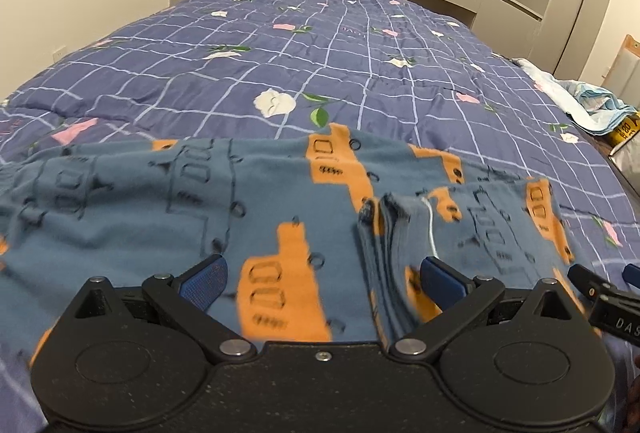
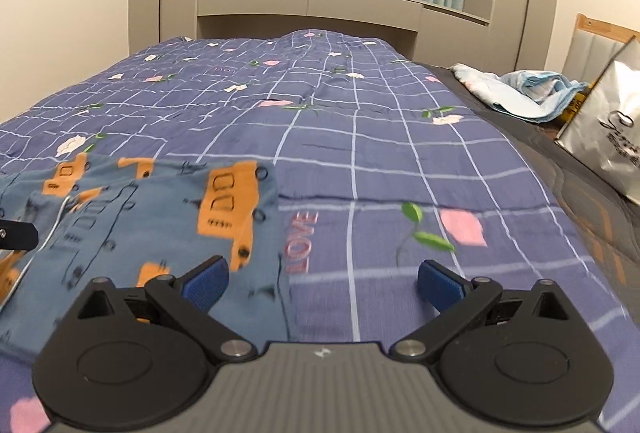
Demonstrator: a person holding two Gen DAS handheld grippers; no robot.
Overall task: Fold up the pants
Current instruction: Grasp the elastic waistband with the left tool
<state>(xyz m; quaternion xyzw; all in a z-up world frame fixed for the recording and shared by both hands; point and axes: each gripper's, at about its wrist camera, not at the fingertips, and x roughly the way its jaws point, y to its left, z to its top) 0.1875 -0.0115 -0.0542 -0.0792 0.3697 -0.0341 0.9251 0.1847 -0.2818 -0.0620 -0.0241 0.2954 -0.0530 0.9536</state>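
Note:
Blue pants (image 1: 168, 205) printed with orange trucks lie spread across the near part of a bed. A folded cuff (image 1: 390, 233) with a thin white thread rises near the middle right in the left wrist view. My left gripper (image 1: 324, 275) hangs open over the cloth, its blue pads on either side of an orange truck, holding nothing. In the right wrist view the pants (image 2: 132, 217) fill the lower left. My right gripper (image 2: 322, 283) is open above their right edge, one pad over the cloth and the other over the bedspread.
A purple checked bedspread (image 2: 360, 137) with flowers covers the bed. A light blue crumpled cloth (image 2: 524, 89) lies at the bed's right side beside a white bag (image 2: 612, 137). A beige headboard (image 2: 312, 5) and green curtains stand at the back.

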